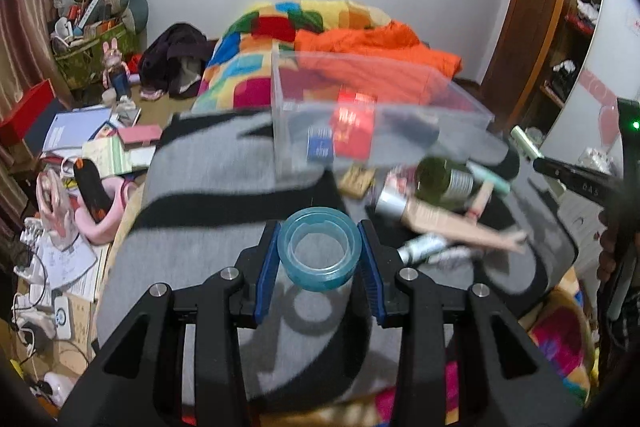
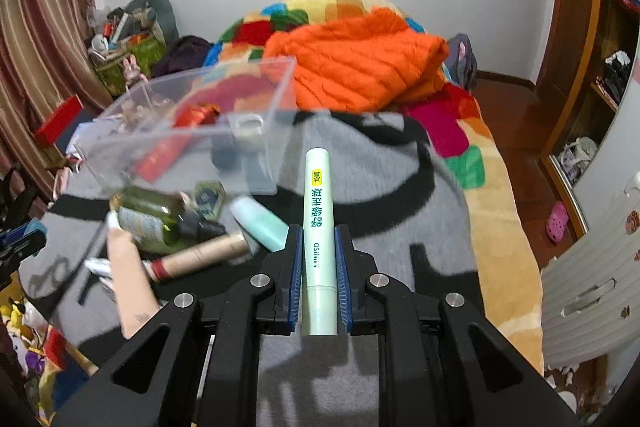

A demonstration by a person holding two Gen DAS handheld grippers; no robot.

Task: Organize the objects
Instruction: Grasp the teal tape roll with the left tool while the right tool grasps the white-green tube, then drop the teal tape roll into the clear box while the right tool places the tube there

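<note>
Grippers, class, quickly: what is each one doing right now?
Left tool: closed on the tape roll.
Right tool: closed on the pale green tube.

Roll of tape (image 1: 319, 249) sits between the left jaws, over the blanket (image 1: 208, 219) on the bed. Ahead of those jaws and slightly right stands the clear box (image 1: 372, 115), cartons (image 1: 352, 131) inside it. Right of the jaws and in front of the box lies a heap: bottle (image 1: 444, 183) on top of tubes (image 1: 432, 217). In the right jaws, a tube (image 2: 319, 227) points ahead; box (image 2: 192, 131) ahead-left, bottle (image 2: 148, 219) left.
</note>
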